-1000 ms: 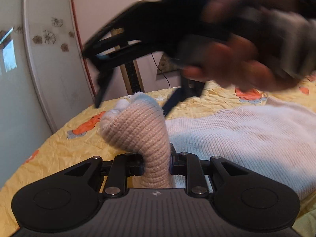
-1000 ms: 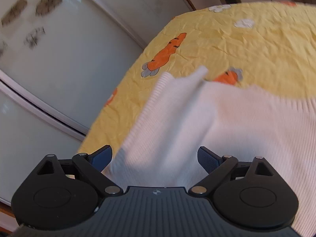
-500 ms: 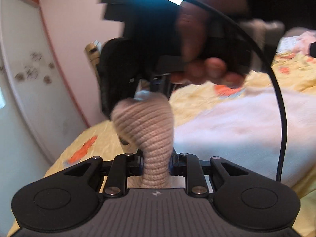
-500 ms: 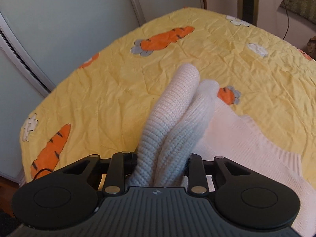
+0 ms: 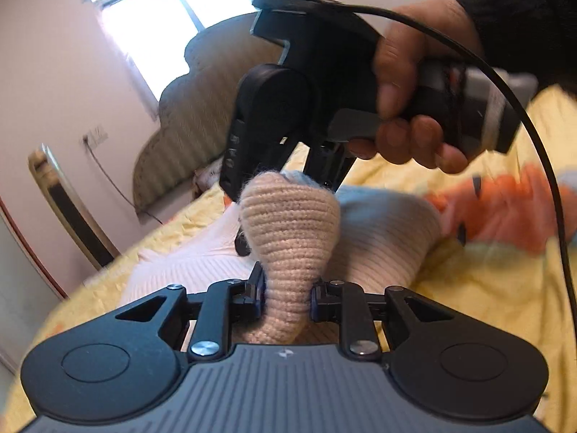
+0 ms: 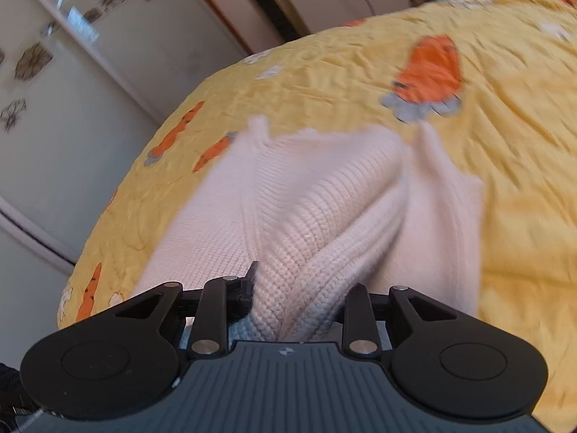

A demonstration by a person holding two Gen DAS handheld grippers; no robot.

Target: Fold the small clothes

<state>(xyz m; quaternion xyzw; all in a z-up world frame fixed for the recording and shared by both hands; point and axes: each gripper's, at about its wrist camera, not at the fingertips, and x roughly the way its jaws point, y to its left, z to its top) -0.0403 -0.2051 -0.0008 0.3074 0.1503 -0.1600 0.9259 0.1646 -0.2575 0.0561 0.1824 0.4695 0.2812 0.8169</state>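
While both grippers hold the knit sweater (image 6: 317, 195), the fold needs slow and even hands. Close to the left camera, the left gripper (image 5: 286, 294) has its fingers nearly shut, squeezing a thick bunch of the sweater's beige knit that sticks up between them. Close to the right camera, the right gripper (image 6: 299, 299) has its fingers nearly shut too, pinching a doubled edge of the same sweater. Beyond the fingers, the rest of the sweater lies spread on the bed (image 6: 505, 166), which has a yellow sheet with orange carrots. Farther off than the sweater, in the left view, a person's hand (image 5: 407, 97) grips the right tool's handle just above the sweater. Behind the bed stands a padded headboard (image 5: 202, 108), under a bright window.

To do this step well, I think both hands should carry the held edge across the sweater together, keep it flat, and lay it down so the edges match before letting go. Pulling one side faster could twist the knit.

A second ago the right fingers were wide open over the sweater; since then they have closed on it. The left fingers already held their bunch. Both hands have swung across the bed, and the left view now faces the headboard instead of the pale door.
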